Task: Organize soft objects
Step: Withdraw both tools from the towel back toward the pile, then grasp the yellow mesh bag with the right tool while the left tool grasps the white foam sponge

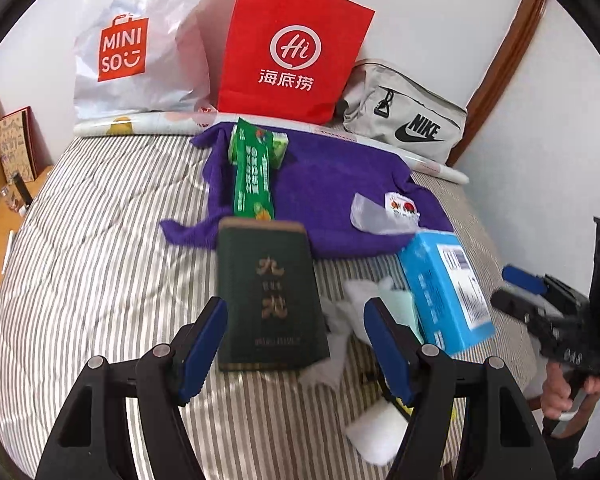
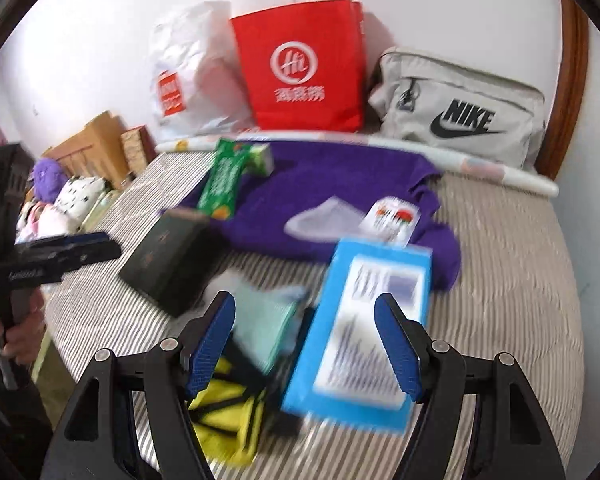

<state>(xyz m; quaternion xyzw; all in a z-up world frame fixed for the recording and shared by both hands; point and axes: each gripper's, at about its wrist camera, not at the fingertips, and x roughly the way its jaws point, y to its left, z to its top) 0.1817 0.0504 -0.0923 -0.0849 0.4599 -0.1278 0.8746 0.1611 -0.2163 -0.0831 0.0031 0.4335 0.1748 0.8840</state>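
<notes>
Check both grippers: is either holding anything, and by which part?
Nothing is held. The left gripper and right gripper both have open jaws, empty above the bed.

Both wrist views look down over the striped bed (image 1: 100, 264) toward the red paper bag (image 1: 296, 48) at the wall. Left view sits nearer, left of it; right view offset rightward, blurred. Both share the purple cloth (image 2: 332, 192) below the bag.
</notes>
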